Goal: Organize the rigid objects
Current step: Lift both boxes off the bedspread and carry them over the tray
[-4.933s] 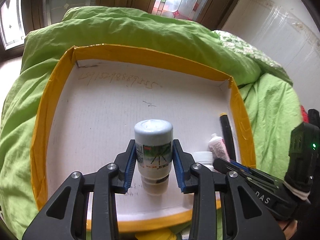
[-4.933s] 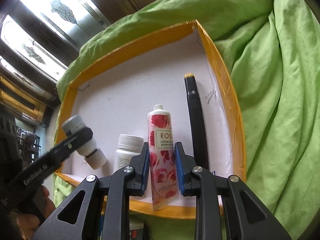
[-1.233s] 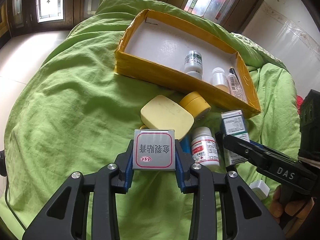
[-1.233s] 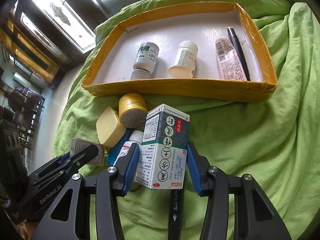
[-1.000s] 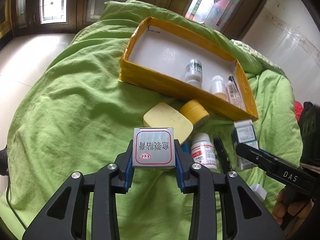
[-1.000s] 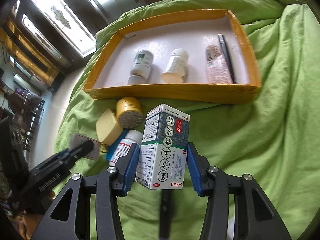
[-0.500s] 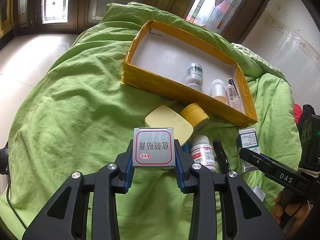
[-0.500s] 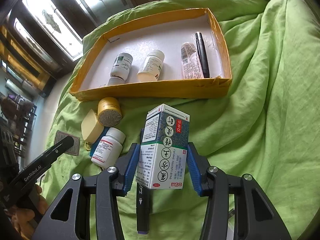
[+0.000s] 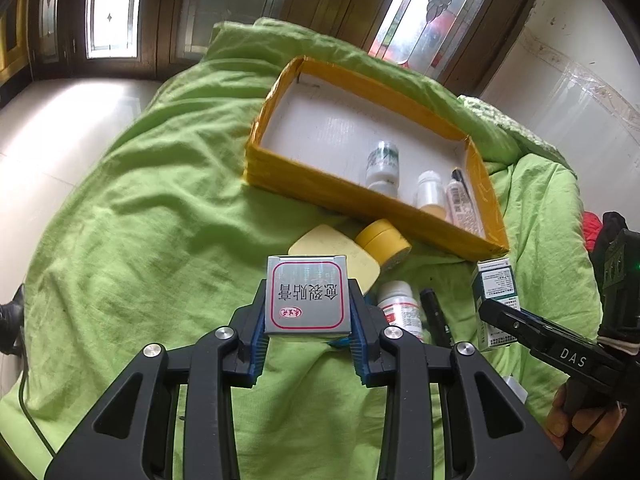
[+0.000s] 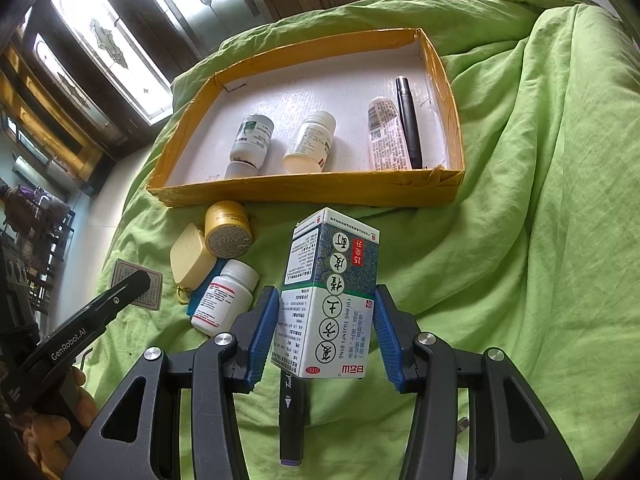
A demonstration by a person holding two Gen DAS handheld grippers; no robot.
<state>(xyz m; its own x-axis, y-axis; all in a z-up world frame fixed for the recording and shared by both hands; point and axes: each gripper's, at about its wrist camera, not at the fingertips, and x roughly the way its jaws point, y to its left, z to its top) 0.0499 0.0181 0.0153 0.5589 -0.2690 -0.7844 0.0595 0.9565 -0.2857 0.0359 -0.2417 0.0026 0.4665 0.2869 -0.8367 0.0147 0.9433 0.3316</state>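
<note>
Green bedding (image 9: 140,220) lies below; my left gripper (image 9: 307,316) clamps a silver box (image 9: 307,298), my right gripper (image 10: 326,328) a medicine carton (image 10: 330,296).

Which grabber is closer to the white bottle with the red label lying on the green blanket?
Left, though not by much. The left gripper holds its flat grey box right beside the white bottle. The right gripper, holding the tall box, sits further off, past a black pen.

Each fisheye camera sits just behind its hand-held gripper, looking forward and down from above the bed. Both views share the yellow-edged cardboard tray (image 9: 360,196) (image 10: 304,190) ahead on the green quilt (image 9: 140,220) (image 10: 540,200).
</note>
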